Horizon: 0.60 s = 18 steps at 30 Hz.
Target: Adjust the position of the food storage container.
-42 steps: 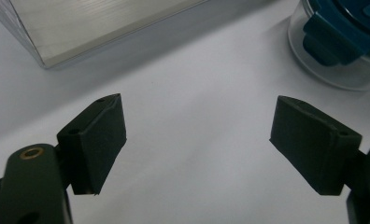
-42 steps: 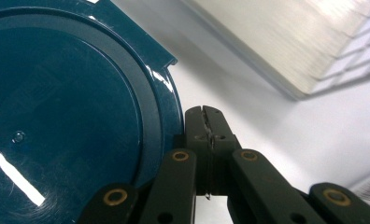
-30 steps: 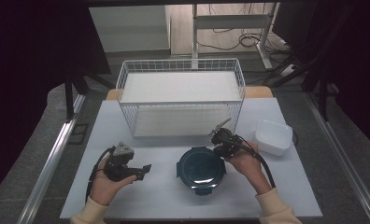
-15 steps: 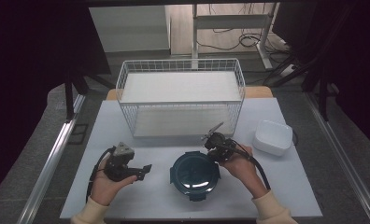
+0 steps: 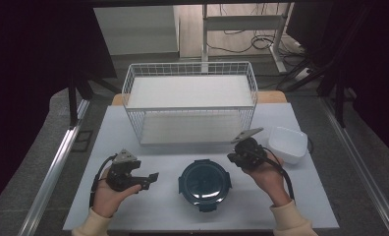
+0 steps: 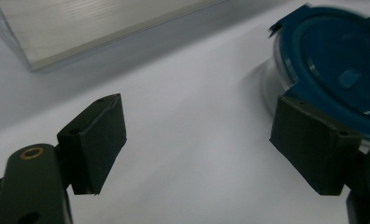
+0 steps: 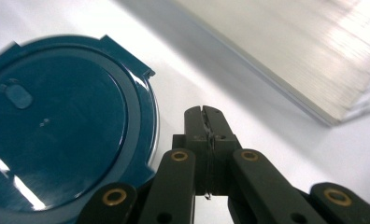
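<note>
Right gripper (image 5: 239, 153) first: from its own camera I see the two black jaws pressed flat together with nothing between them, their tips hanging over bare white table (image 5: 163, 206) just past the edge of the round container with the dark blue lid (image 7: 61, 140). In the high view I find that gripper beside the container's upper right rim, close to it but not on it. Against the frame from half a second back, my right hand (image 5: 263, 174) sits further to the right and a little away from the lid; a full second back it was nearer its present place, so it went in toward the lid and came out again.

Over on the left gripper (image 5: 148, 179) I see the jaws spread wide with only table surface between the pads, and the container (image 6: 332, 60) lies off to that gripper's right side, partly behind one pad. My left hand (image 5: 109, 194) and its gripper match the earlier frames; they rest at the near left of the table.

Between the two grippers, the container (image 5: 204, 182) sits on the table at the near middle. It looks shifted slightly rightward compared with half a second ago.

Further out, the white wire basket (image 5: 190, 105) stands at the far side, and a white tub (image 5: 286, 144) lies just right of my right hand.
</note>
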Motion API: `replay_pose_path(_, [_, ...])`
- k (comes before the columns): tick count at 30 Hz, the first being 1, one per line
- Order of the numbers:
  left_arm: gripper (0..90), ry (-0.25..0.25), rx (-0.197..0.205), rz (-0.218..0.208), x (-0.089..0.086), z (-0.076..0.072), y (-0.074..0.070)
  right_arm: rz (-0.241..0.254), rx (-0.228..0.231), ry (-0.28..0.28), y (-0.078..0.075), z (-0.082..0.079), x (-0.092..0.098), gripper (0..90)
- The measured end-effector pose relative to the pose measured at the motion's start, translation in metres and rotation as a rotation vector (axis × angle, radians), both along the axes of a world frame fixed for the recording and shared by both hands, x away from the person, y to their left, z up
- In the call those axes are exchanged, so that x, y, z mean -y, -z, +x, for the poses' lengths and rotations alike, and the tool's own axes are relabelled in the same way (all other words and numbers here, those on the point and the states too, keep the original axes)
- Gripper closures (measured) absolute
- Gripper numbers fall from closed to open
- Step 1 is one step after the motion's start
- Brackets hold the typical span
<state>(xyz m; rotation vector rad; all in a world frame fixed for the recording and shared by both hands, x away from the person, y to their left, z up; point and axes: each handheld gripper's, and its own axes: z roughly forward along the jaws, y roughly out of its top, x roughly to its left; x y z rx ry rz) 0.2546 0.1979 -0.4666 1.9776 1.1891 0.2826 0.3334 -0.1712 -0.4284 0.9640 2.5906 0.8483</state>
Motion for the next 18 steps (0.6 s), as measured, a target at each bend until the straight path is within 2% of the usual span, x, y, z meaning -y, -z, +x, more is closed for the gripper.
replay_pose_path(3, [18.1,0.014,0.005,-0.007,0.0,-0.001,-0.002,0.075,0.011,0.034,0.001,-0.01,0.013,89.3])
replay_pose_path(7, [18.1,0.002,0.006,-0.026,-0.004,-0.001,-0.002,0.076,0.026,0.053,0.007,-0.019,0.019,88.7])
replay_pose_path(9, [18.1,-0.001,0.001,-0.036,-0.006,-0.001,-0.002,0.109,0.021,0.058,0.01,-0.024,0.025,78.8])
replay_pose_path(12, [18.1,-0.01,0.006,-0.039,-0.006,0.0,-0.005,0.166,0.032,0.055,0.01,-0.03,0.029,52.1])
replay_pose_path(14, [18.1,-0.015,0.007,-0.043,-0.006,-0.001,-0.006,0.207,0.035,0.044,0.012,-0.033,0.033,39.7])
replay_pose_path(16, [18.1,-0.014,0.008,-0.037,-0.004,-0.002,-0.007,0.231,0.017,0.035,0.016,-0.033,0.036,32.0])
replay_pose_path(18, [18.1,-0.012,0.008,-0.032,-0.002,-0.003,-0.007,0.245,0.006,0.041,0.02,-0.032,0.041,28.1])
